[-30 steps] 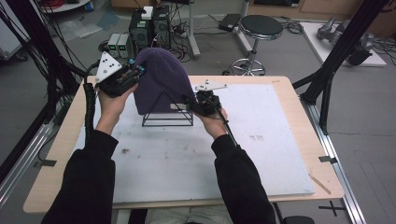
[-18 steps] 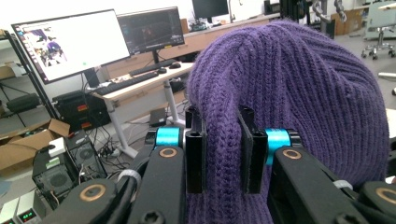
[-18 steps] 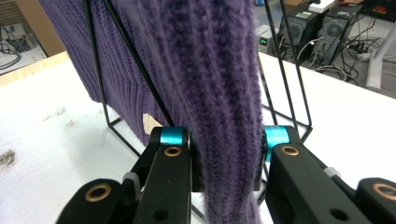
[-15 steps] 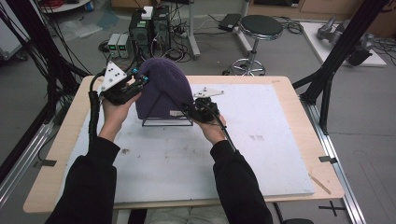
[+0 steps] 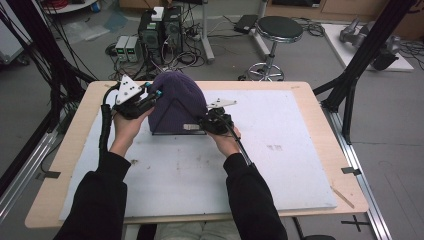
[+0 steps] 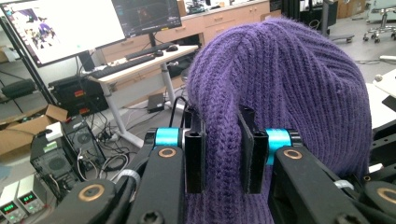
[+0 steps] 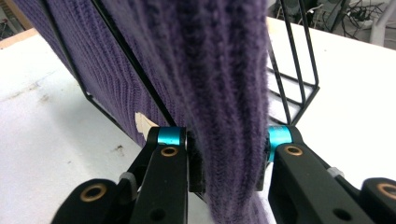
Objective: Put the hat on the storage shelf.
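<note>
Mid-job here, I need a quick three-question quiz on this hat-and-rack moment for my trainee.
1. True or false: the left tool grips a fold of the purple ribbed knit hat.
2. What does the hat cover? A) black wire rack B) round black stool C) cardboard box
3. Fill in: the right tool pinches the hat's ____ edge, near the white board.

Key: 1 true; 2 A; 3 lower.
</note>
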A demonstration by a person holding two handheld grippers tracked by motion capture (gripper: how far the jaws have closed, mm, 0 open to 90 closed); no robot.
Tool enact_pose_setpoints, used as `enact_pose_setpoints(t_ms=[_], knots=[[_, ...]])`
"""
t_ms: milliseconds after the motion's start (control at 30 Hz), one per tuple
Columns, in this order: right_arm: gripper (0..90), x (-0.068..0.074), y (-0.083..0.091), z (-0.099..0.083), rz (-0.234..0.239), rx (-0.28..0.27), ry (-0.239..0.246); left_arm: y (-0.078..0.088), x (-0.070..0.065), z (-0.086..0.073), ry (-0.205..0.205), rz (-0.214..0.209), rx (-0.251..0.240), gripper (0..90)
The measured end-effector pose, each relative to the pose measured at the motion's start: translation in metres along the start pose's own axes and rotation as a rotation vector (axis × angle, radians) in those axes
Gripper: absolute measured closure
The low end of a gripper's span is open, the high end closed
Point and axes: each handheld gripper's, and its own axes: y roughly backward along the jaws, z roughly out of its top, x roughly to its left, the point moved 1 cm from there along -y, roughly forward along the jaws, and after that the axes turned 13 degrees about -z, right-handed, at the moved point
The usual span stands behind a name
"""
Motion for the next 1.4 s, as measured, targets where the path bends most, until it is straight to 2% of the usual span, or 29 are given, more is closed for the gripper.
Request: enact_pose_setpoints(t_ms=[233, 267, 300, 333, 367, 400, 433, 467, 567, 633, 733, 900, 967, 1133, 1267, 1367, 1400], knots=[[72.9, -0.003, -0.003, -0.005, 0.003, 0.004, -0.028, 0.0, -0.002, -0.003, 0.0, -0.003, 0.002, 75.4], [67.1, -0.005, -0.003, -0.005, -0.005, 0.006, -0.037, -0.001, -0.002, -0.003, 0.0, -0.002, 0.001, 75.2], [67.1, -0.005, -0.003, -0.005, -0.005, 0.006, -0.037, -0.001, -0.003, -0.003, -0.004, -0.002, 0.002, 75.2], [59.3, -0.009, -0.003, -0.006, -0.001, 0.011, -0.052, -0.001, -0.003, -0.003, -0.014, 0.0, 0.005, 74.9], [59.3, -0.009, -0.003, -0.006, -0.001, 0.011, -0.052, -0.001, -0.004, -0.002, -0.016, 0.001, 0.003, 74.9], [49.8, -0.013, -0.002, -0.005, 0.006, 0.023, -0.078, -0.001, -0.004, -0.002, -0.027, 0.003, 0.006, 74.8], [47.7, -0.015, 0.0, -0.005, 0.022, 0.03, -0.093, 0.0, -0.005, -0.002, -0.036, 0.008, 0.009, 74.6], [47.7, -0.015, 0.0, -0.005, 0.022, 0.03, -0.093, 0.0, -0.005, -0.001, -0.04, 0.01, 0.009, 74.6], [38.8, -0.015, 0.005, -0.004, 0.014, 0.013, -0.077, 0.0, -0.005, 0.0, -0.031, 0.02, 0.013, 72.0], [33.8, -0.014, 0.009, -0.002, 0.01, -0.005, -0.069, 0.001, -0.004, 0.0, 0.002, 0.047, 0.015, 62.4], [29.2, -0.013, 0.015, 0.001, -0.007, -0.03, -0.038, 0.006, -0.001, 0.002, 0.031, 0.05, -0.013, 48.1], [19.0, -0.018, 0.025, 0.005, -0.021, -0.064, -0.048, 0.011, 0.003, 0.003, 0.061, 0.057, -0.033, 33.1], [12.0, -0.023, 0.03, 0.006, -0.042, -0.077, -0.029, 0.013, 0.004, 0.002, 0.071, 0.057, -0.035, 30.8], [11.4, -0.031, 0.043, 0.009, -0.06, -0.123, -0.044, 0.018, 0.004, 0.004, 0.118, 0.047, -0.053, 28.7], [10.6, -0.04, 0.061, 0.015, -0.1, -0.205, -0.059, 0.022, 0.003, 0.006, 0.12, 0.052, -0.064, 28.4], [10.5, -0.046, 0.071, 0.017, -0.148, -0.252, -0.022, 0.025, 0.002, 0.007, 0.12, 0.055, -0.07, 27.9], [10.5, -0.048, 0.075, 0.017, -0.157, -0.272, -0.025, 0.025, 0.001, 0.007, 0.122, 0.057, -0.074, 27.3]])
